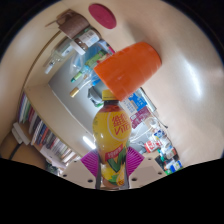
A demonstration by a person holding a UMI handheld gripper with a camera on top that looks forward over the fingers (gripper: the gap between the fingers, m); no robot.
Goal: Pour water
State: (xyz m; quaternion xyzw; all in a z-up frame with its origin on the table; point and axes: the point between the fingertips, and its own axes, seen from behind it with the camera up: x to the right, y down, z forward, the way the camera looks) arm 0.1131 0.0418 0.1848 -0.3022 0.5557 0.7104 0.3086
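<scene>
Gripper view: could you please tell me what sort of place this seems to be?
Probably a small shop or a crowded storeroom, seen tilted. Colourful packaged goods on shelves fill the background behind the orange plastic cup. The tongs are shut on a yellow-labelled plastic drink bottle; a pale ceiling curves above.

Count, gripper view:
- One bottle (113, 140), yellow drink, yellow cap, label on its front.
- One orange cup (131, 67), tipped, above the bottle.
- Two pink pads (92, 163) of the tongs, one at each side of the bottle's base.
- One round magenta disc (101, 13) overhead.
</scene>
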